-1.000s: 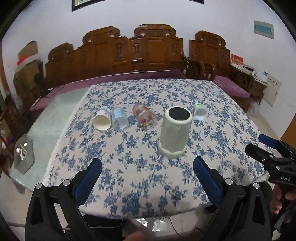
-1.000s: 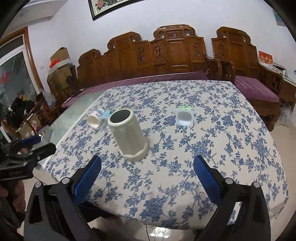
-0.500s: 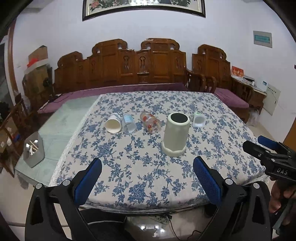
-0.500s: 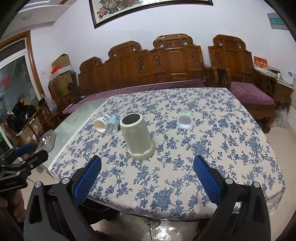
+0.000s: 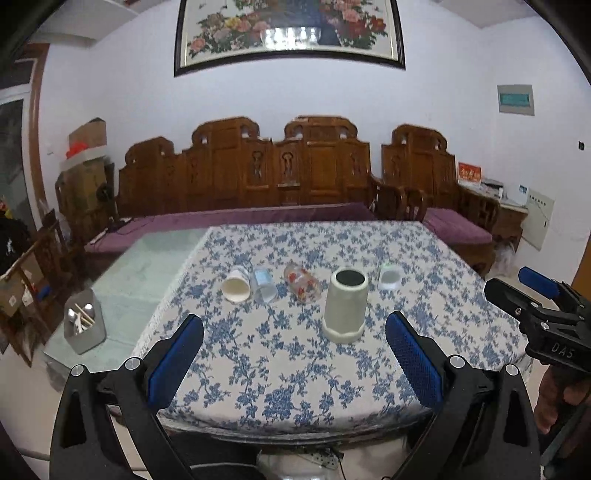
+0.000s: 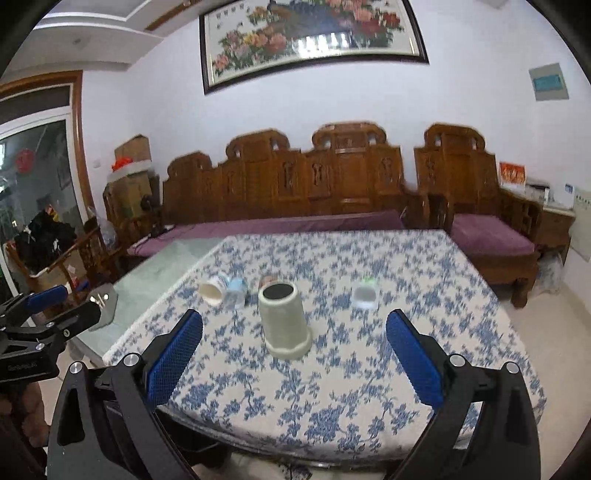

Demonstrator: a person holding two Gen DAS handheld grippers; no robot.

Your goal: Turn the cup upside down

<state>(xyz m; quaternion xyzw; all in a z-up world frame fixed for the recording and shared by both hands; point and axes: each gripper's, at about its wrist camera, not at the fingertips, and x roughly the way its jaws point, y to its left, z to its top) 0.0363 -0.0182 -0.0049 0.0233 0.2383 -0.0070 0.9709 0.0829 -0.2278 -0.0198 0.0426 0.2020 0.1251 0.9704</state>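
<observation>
The wooden sofa (image 5: 288, 173) with purple cushions runs along the far wall under a framed flower painting (image 5: 288, 33). In front of it stands the counter (image 5: 295, 369), most of it under a blue-flowered cloth, its left part bare and pale green.

The cream cup (image 5: 345, 306) is the biggest thing on the cloth. It stands near the middle with its wide flared end down on the cloth and a dark round end facing up, well apart from both my tools. To its left, three smaller cups lie on their sides in a row: a glass with red flowers (image 5: 303, 283), a pale blue cup (image 5: 264, 285) and a white paper cup (image 5: 236, 285). Just beyond it to the right is a small clear cup (image 5: 389, 277) with a green end. A grey holder (image 5: 84, 321) with sticks sits on the bare left part.

My left fingers (image 5: 295, 362) are spread wide and hold nothing, near the counter's near edge. My right fingers (image 6: 293, 360) are spread just as wide, also with nothing between them.
</observation>
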